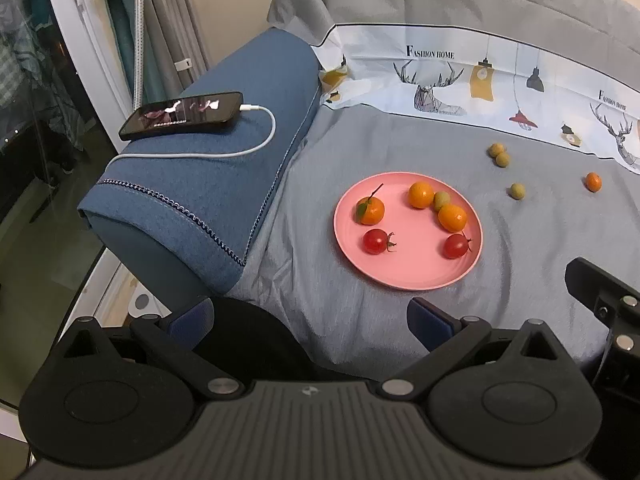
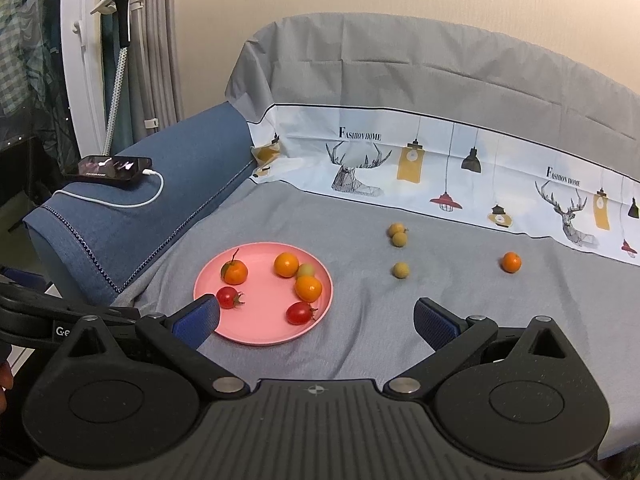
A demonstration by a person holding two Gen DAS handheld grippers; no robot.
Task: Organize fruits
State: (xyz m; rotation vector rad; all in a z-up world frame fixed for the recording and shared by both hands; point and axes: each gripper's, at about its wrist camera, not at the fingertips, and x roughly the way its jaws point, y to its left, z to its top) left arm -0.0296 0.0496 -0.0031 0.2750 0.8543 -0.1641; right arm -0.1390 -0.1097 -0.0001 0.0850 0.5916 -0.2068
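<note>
A pink plate lies on the grey sheet and holds three small oranges, two cherry tomatoes and one green-yellow fruit. Off the plate to the right lie a pair of green-yellow fruits, a single one and a loose orange. My left gripper hangs open in front of the plate, empty. My right gripper is also open and empty, its left finger over the plate's near rim.
A blue cushion lies left of the plate, with a phone and its white cable on top. A printed cloth runs along the back. A garment steamer pole stands at the far left.
</note>
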